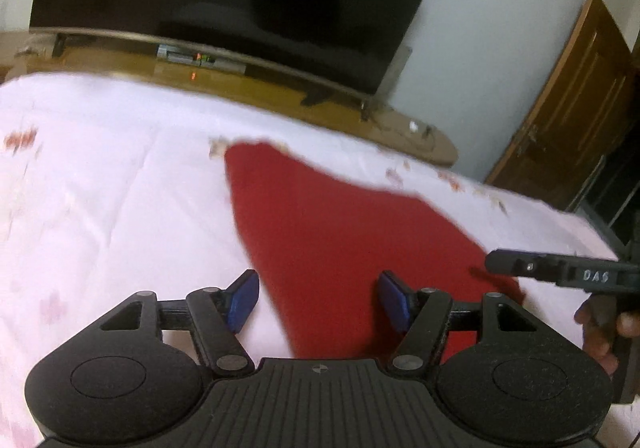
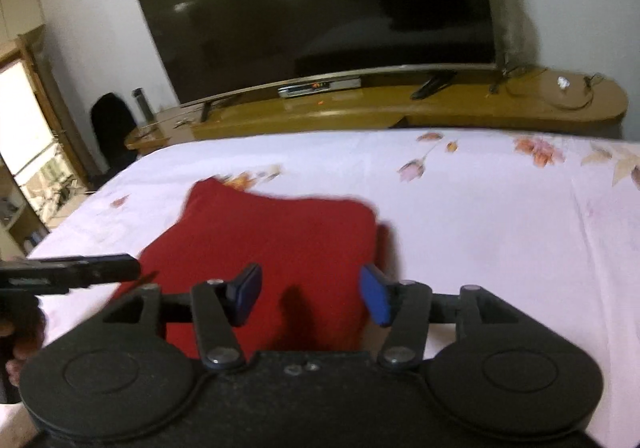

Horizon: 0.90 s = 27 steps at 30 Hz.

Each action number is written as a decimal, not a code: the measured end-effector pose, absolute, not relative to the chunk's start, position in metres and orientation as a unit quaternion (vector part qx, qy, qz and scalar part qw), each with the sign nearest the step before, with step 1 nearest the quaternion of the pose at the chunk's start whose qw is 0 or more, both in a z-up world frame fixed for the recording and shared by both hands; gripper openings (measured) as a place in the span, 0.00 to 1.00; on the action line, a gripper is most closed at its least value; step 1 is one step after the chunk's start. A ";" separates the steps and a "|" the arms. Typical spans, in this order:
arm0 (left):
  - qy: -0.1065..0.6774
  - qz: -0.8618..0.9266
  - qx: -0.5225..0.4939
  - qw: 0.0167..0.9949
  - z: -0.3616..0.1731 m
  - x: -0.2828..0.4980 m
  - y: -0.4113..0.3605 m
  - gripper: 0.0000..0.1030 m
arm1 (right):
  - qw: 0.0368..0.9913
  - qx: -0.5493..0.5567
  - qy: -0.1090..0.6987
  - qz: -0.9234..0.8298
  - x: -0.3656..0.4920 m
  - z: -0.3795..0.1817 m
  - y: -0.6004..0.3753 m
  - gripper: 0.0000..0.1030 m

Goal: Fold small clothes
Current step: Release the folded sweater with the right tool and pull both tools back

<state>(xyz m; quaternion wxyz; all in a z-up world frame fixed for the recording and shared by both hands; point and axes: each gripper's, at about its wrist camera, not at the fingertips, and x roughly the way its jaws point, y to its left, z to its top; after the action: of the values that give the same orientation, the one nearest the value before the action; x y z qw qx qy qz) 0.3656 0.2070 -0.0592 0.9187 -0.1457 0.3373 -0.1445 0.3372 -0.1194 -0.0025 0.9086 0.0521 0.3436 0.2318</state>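
A red garment (image 1: pixel 340 232) lies flat on the white flowered bedsheet (image 1: pixel 112 183). It also shows in the right wrist view (image 2: pixel 280 236). My left gripper (image 1: pixel 318 302) is open and empty, held just above the garment's near left part, blue pads spread wide. My right gripper (image 2: pixel 310 294) is open and empty, above the garment's near right part. Each gripper shows from the side in the other's view: the right one (image 1: pixel 560 272) at the garment's right edge, the left one (image 2: pixel 72 272) at its left edge.
A large dark TV (image 2: pixel 320 7) stands on a long wooden cabinet (image 2: pixel 400 107) beyond the bed's far edge. A wooden door (image 1: pixel 572 95) is at the right. A black chair (image 2: pixel 114 127) and shelves stand at the left. The sheet (image 2: pixel 500 232) stretches to the right.
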 end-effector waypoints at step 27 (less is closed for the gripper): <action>0.370 -0.086 -0.104 0.919 -0.075 0.253 0.185 0.75 | 0.896 0.007 0.410 0.171 0.276 -0.040 -0.136 0.60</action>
<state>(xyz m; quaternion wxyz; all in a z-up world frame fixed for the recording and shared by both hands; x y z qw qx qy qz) 0.2531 0.1845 -0.0746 0.9192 -0.1039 0.3700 -0.0861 0.2761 -0.1365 -0.0399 0.8959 0.0070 0.4099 0.1714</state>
